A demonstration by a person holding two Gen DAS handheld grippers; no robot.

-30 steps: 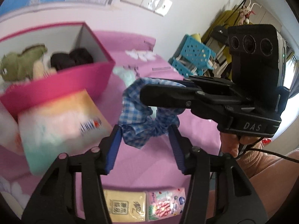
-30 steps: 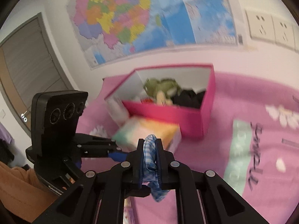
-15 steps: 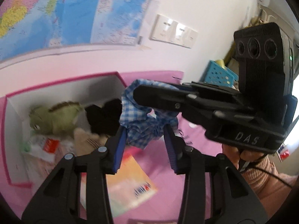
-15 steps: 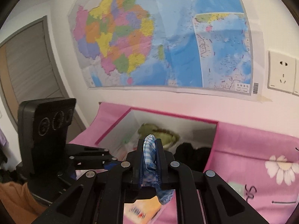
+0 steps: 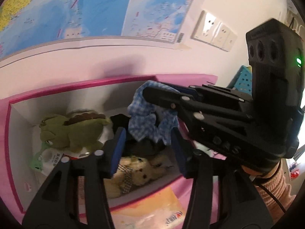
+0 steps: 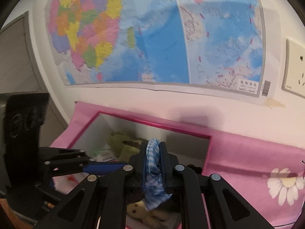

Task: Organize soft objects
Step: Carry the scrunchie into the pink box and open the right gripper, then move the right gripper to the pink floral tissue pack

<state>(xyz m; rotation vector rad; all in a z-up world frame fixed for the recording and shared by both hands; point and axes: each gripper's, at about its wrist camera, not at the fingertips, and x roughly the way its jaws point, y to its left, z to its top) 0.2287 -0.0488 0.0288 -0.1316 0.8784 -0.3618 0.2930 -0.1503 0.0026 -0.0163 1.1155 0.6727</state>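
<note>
A blue-checked scrunchie (image 5: 148, 126) hangs over the open pink box (image 5: 82, 85). My right gripper (image 6: 153, 148) is shut on the scrunchie (image 6: 153, 164), its jaws just starting to open. In the left wrist view the right gripper (image 5: 148, 92) reaches in from the right, with the cloth dangling below it. My left gripper (image 5: 148, 133) is opening; the scrunchie's lower folds hang between its blue pads (image 5: 120, 148) without being pinched. Inside the box lie a green dinosaur plush (image 5: 72, 131), a black soft item (image 5: 122, 122) and a beige teddy bear (image 5: 137, 173).
The box (image 6: 152, 123) stands against the wall on a pink flowered sheet (image 6: 247, 152), under a wall map. Tissue packs (image 5: 51, 158) fill its left corner. An orange tissue pack (image 5: 152, 210) lies in front. Wall sockets (image 5: 213, 30) and a blue basket (image 5: 242, 80) are at right.
Both grippers have carried the scrunchie from in front of the box to above its open top. The left pads closed in on the cloth, then spread again.
</note>
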